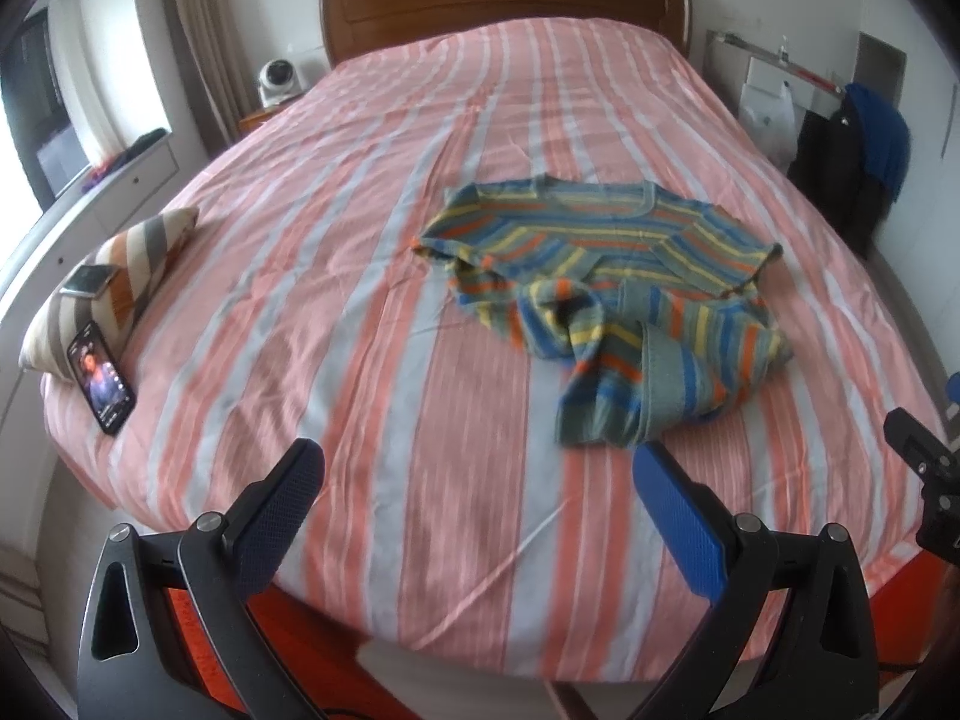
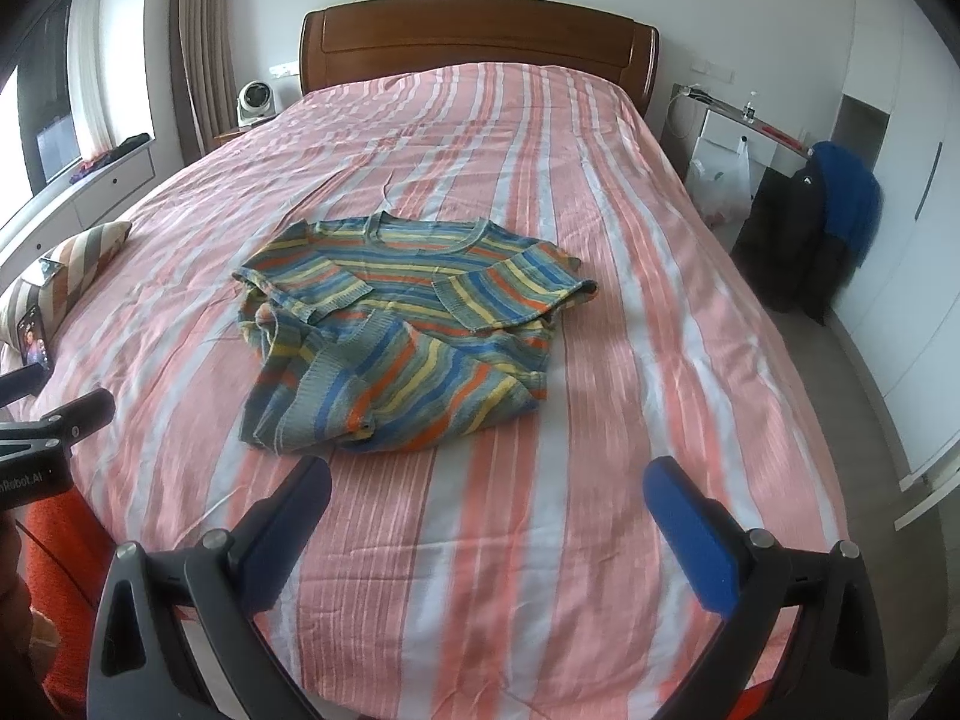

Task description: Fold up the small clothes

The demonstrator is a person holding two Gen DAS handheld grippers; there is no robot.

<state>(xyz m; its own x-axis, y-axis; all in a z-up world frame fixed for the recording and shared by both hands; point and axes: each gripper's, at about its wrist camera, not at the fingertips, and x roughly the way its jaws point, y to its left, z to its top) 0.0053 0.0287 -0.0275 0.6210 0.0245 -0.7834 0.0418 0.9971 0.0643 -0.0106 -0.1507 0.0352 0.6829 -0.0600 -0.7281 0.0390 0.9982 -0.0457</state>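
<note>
Striped knit, blue, yellow, orange and grey: one small sweater [image 2: 399,324] lies near the middle of the bed [image 2: 540,540], partly folded, both sleeves laid over the chest and the hem bunched toward the foot end. At about 9 o'clock from it lie one striped pillow [image 1: 129,264] and one phone [image 1: 102,378] (screen lit), leaning against it. Two grippers hover low at 6 o'clock over the sheet: the left gripper [image 1: 480,468] and the right gripper [image 2: 486,480], each with fingers spread wide, holding nothing, apart from the sweater.
</note>
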